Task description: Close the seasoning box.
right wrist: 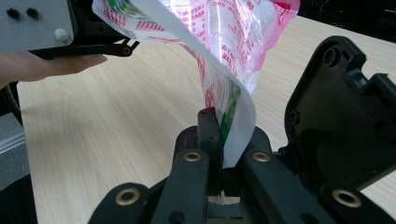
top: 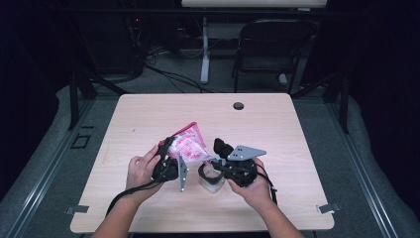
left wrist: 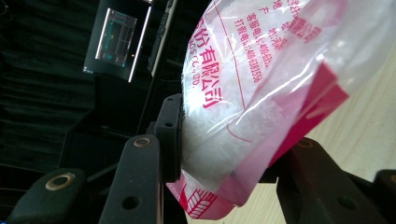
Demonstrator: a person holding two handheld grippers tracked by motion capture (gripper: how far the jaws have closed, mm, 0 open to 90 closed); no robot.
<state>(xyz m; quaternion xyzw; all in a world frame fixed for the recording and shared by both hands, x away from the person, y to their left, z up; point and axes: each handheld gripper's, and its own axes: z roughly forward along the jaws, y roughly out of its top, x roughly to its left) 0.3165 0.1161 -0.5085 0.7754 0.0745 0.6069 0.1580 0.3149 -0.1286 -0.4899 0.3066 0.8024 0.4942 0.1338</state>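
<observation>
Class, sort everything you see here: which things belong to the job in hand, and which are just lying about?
In the job:
clear plastic bag with red print
left tool, clamped on the bag
right tool, pinching the bag's edge

Lying about:
small clear container with black rim
black folding chair
light wooden table

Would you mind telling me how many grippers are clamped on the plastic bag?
2: the left gripper squeezes the plastic bag at its full lower end; the right gripper pinches its thin edge.

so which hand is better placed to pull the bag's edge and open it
Right. The right gripper is shut on the bag's thin edge, free to pull. The left gripper clamps the full body, better for anchoring.
</observation>
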